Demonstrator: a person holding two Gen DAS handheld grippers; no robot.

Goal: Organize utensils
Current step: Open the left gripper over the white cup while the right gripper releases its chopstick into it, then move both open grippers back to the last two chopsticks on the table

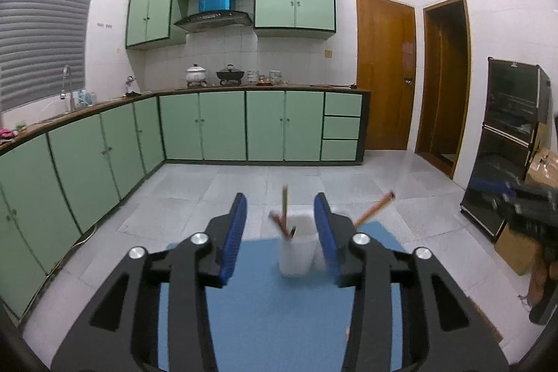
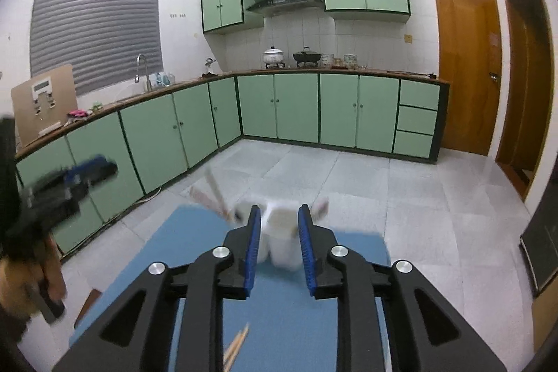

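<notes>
A white utensil holder (image 1: pixel 295 244) stands near the far edge of a blue mat (image 1: pixel 258 312). Several chopsticks (image 1: pixel 285 203) stick up out of it; the picture is blurred. My left gripper (image 1: pixel 280 215) is open and empty, its blue pads either side of the holder in view, short of it. In the right wrist view the holder (image 2: pixel 283 232) stands with chopsticks (image 2: pixel 214 187) leaning out to the left. My right gripper (image 2: pixel 279 215) is open and empty, just short of the holder. Loose chopsticks (image 2: pixel 237 342) lie on the mat (image 2: pixel 167 250) under it.
The mat sits on a small table above a grey tiled floor. Green cabinets (image 1: pixel 87 156) run along the left and back walls. A dark shelf unit (image 1: pixel 505 142) and cardboard boxes stand at the right. Each gripper shows blurred at the edge of the other's view.
</notes>
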